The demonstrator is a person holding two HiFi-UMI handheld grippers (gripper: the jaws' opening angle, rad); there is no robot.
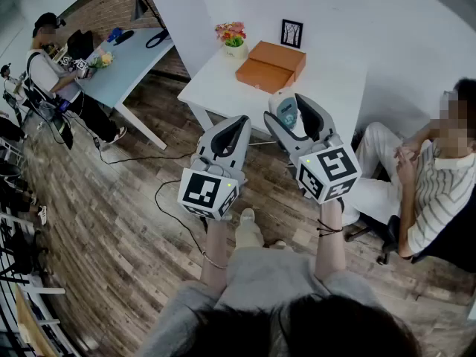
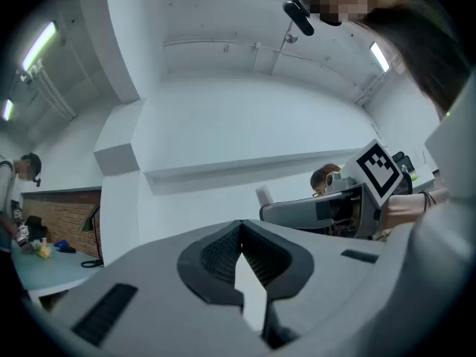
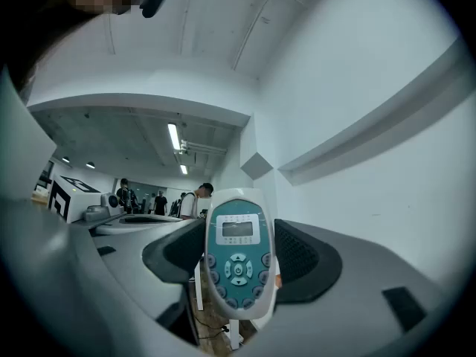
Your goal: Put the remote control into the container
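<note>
The remote control point(image 1: 286, 114) is a white handset with a teal face, a small screen and buttons point(image 3: 236, 255). It stands upright between the dark pads of my right gripper point(image 1: 290, 110), which is shut on it and held up in the air in front of the white table point(image 1: 335, 80). The container, an orange box point(image 1: 271, 65), lies on that table beyond the gripper. My left gripper point(image 1: 239, 121) is raised beside the right one, its jaws together with nothing between them point(image 2: 239, 233).
A flower pot point(image 1: 232, 34) and a small picture frame point(image 1: 291, 33) stand behind the orange box. A person sits at the right point(image 1: 431, 177). Another person stands by a blue table point(image 1: 126, 58) at the far left. A cable point(image 1: 160, 192) runs across the wooden floor.
</note>
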